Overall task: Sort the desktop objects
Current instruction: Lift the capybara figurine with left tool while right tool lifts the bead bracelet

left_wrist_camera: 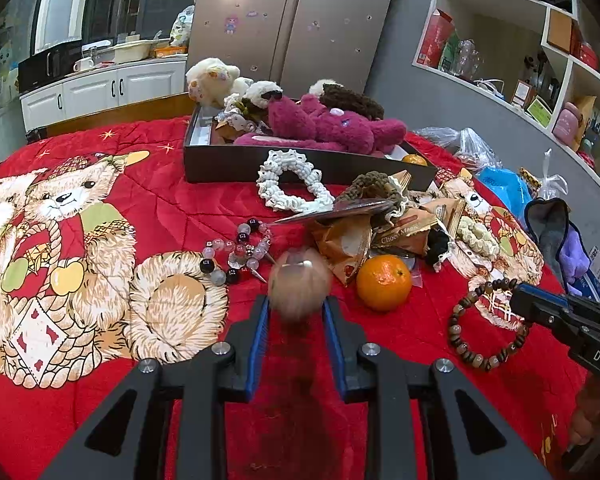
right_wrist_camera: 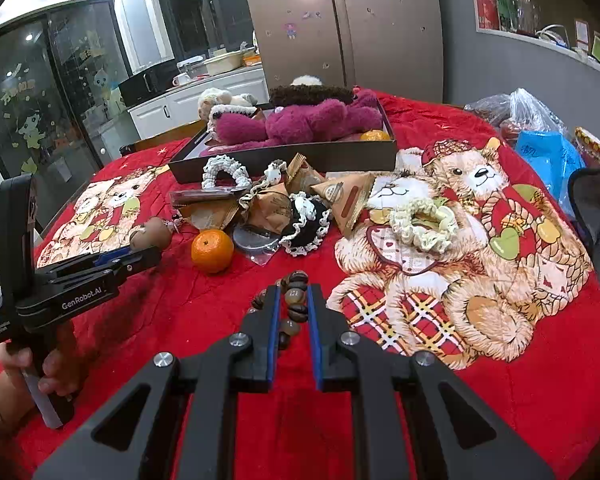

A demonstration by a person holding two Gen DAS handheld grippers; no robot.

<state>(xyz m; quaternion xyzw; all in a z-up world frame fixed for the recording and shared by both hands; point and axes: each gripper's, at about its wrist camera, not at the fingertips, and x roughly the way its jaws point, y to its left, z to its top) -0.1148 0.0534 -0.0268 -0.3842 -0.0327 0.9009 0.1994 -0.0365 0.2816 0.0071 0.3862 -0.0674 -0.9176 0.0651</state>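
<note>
The blurred brown round object (left_wrist_camera: pixel 300 290), a kiwi by the look of it, is sitting between the tips of the left gripper (left_wrist_camera: pixel 296 312), whose fingers are gripping it from both sides just above the red quilted cloth (left_wrist_camera: pixel 180 208) covering the desk. The wooden bead bracelet (right_wrist_camera: pixel 294 304) is lying on the cloth with one side of its loop running between the fingers of the right gripper (right_wrist_camera: pixel 294 300); they are narrowing around the beads, though I cannot tell whether they are clamping yet. So two pick-ups are under way at once, I judge. Just beside sits an orange (left_wrist_camera: pixel 384 282), then the snack packets (left_wrist_camera: pixel 404 234) and scrunchies. Next, each load is probably heading for the dark tray (left_wrist_camera: pixel 228 164) with the plush toys, which needs a lift clear of that pile.
</note>
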